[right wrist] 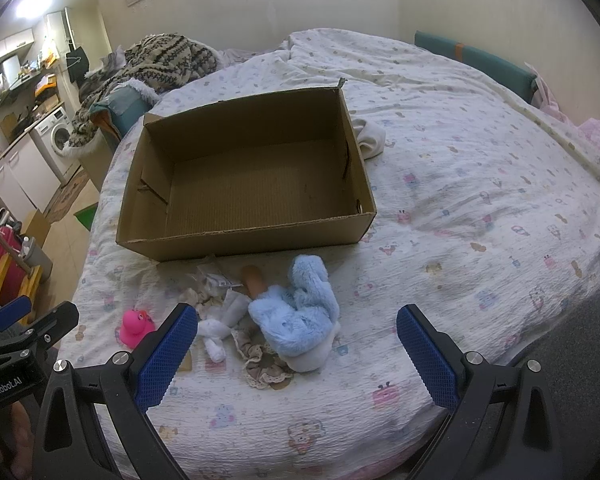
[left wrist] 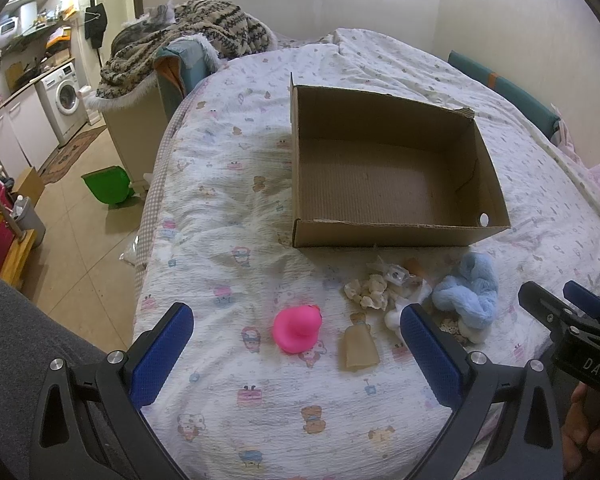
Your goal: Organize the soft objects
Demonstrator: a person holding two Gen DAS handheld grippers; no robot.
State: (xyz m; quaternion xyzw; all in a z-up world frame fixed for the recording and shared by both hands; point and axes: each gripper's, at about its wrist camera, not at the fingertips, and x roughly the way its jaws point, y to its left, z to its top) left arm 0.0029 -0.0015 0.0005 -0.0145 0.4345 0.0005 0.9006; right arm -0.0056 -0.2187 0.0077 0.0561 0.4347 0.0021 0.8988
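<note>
**Both grippers wide, nothing boxed yet**

Blue-padded fingers of the right gripper fill the near edge of its view, spread wide with nothing between them. Just ahead of the jaws, slightly toward the left finger, lies the blue plush toy, its long axis running away from the camera toward the cardboard box. Touching its near end is a frilled beige scrunchie; a small white plush sits just beside the left finger.

Equally spread and holding nothing, the left gripper has the pink rubber duck almost centred between its jaws and just ahead of them, with a tan translucent piece nearer its right finger. What that piece is cannot be told.

Well ahead of both jaws, the box stands open on the patterned bedspread, with nothing visible inside, so sorting looks barely begun.

Judging by position, each hand has its own nearest target: the right one the plush, the left one the duck. For the plush, closing across its narrow width would likely suit best.
</note>
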